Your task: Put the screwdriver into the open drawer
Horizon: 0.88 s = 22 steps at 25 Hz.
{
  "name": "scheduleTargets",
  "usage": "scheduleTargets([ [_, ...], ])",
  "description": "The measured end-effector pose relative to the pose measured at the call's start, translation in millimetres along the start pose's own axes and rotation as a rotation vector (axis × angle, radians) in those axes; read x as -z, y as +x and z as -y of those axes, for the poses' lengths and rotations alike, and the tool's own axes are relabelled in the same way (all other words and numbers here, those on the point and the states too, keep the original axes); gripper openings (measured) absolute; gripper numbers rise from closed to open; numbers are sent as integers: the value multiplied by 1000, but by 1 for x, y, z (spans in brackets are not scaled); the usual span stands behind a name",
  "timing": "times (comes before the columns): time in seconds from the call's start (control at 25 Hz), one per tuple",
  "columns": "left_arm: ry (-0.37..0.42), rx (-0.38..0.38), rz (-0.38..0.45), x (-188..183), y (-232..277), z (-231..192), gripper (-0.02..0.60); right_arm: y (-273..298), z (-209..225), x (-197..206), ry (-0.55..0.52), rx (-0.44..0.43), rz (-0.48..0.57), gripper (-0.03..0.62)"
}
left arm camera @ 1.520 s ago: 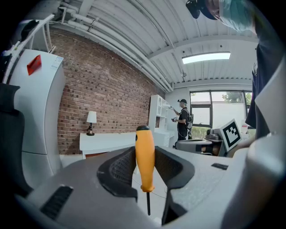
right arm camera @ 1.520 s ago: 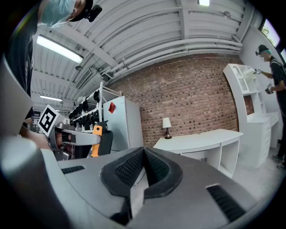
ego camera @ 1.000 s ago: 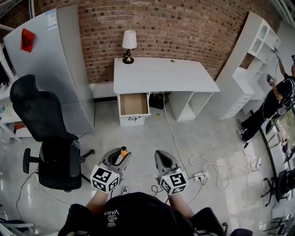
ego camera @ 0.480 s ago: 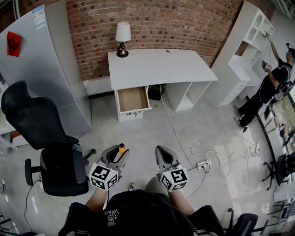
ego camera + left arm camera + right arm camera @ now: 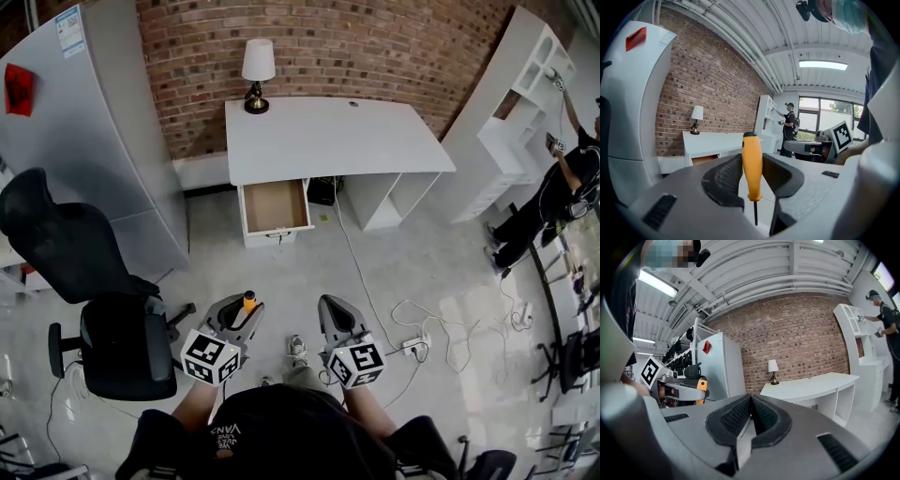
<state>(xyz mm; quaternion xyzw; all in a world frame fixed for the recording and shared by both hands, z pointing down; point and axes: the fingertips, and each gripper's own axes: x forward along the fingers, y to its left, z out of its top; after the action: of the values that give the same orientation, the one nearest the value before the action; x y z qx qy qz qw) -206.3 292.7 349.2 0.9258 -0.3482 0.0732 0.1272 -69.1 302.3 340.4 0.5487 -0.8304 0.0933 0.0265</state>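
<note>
My left gripper (image 5: 240,313) (image 5: 753,174) is shut on the screwdriver (image 5: 752,168), whose orange handle (image 5: 248,301) stands upright between the jaws with the thin shaft pointing down. My right gripper (image 5: 333,315) (image 5: 751,409) is shut with nothing in it. Both are held low in front of me over the floor. The open drawer (image 5: 275,206) sticks out from under the left end of the white desk (image 5: 328,139), well ahead of the grippers. The drawer's wooden inside shows nothing in it.
A lamp (image 5: 257,73) stands on the desk's back left corner. A black office chair (image 5: 89,291) is at my left, beside a grey fridge (image 5: 84,112). Cables and a power strip (image 5: 412,347) lie on the floor at right. A person (image 5: 553,202) works at white shelves (image 5: 520,103).
The view has shifted a little; the desk and drawer sit slightly to the right of before. A shoe now shows between the grippers. Both grippers keep their hold and pose.
</note>
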Motion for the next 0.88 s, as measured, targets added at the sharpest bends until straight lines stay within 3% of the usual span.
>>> scheduleTargets([
  [0.52, -12, -109, 1, -36, 117, -30, 129, 82, 109, -21, -1, -126, -28, -5],
  [0.88, -40, -183, -5, -40, 174, -43, 129, 120, 163, -19, -16, -208, -67, -5],
])
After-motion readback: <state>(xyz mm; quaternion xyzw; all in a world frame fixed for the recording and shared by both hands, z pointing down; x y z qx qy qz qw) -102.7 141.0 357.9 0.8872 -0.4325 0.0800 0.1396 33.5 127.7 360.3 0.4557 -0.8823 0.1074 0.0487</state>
